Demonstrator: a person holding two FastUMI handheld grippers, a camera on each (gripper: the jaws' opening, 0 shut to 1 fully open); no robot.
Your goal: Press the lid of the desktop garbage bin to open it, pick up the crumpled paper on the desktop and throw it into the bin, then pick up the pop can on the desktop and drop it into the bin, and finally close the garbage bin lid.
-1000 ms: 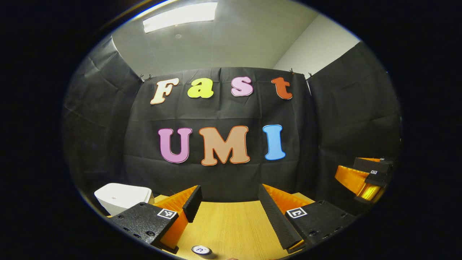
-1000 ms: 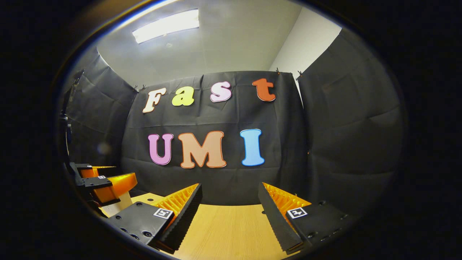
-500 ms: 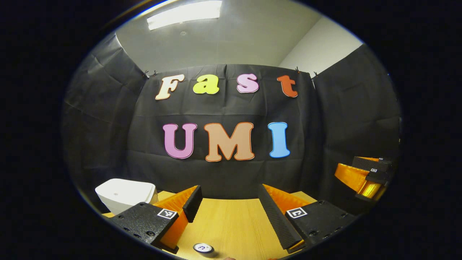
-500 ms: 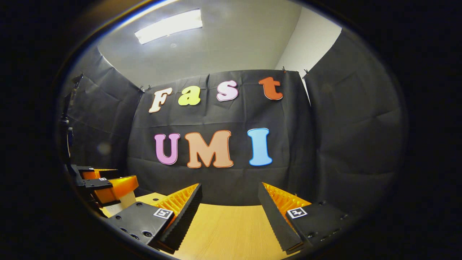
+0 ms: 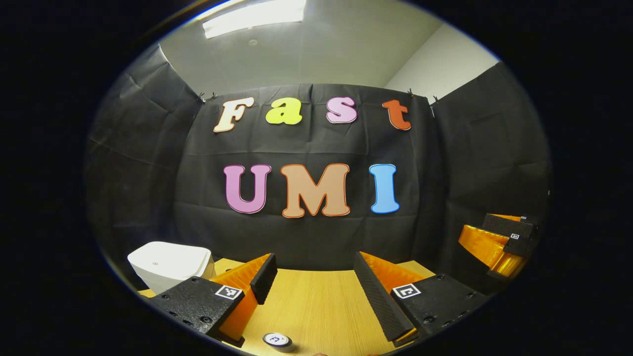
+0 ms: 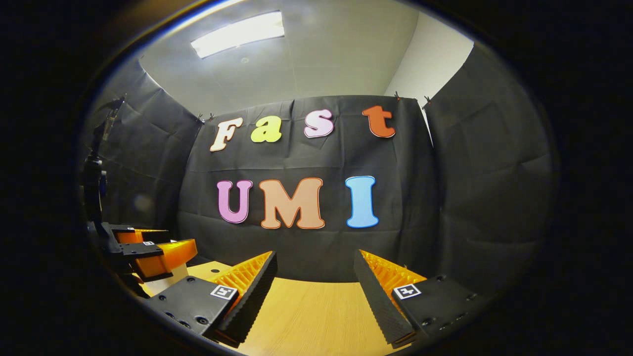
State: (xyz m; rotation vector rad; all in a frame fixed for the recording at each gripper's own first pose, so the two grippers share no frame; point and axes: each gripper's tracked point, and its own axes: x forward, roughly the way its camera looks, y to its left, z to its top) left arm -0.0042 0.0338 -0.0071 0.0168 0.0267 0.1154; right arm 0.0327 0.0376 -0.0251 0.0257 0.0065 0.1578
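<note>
In the left gripper view a white bin [image 5: 168, 264] with its lid down stands on the wooden table [image 5: 316, 306] at the left. The round top of a pop can [image 5: 277, 339] peeks in at the bottom edge, just below the gap of my left gripper [image 5: 314, 277], which is open with nothing between its fingers. The right gripper [image 5: 499, 242] shows at the far right of that view. In the right gripper view my right gripper [image 6: 316, 277] is open over the bare table [image 6: 311, 316], and the left gripper [image 6: 148, 249] shows at the left with a bit of the white bin [image 6: 165, 283] under it.
Black cloth walls close the booth at the back and on both sides. The table's far edge runs along the foot of the back wall. A dark stand [image 6: 96, 173] rises at the far left of the right gripper view.
Both views have tilted down and swung slightly left; the wall has shifted right in both. The bin sits a little lower in the left gripper view. Both grippers stay open.
</note>
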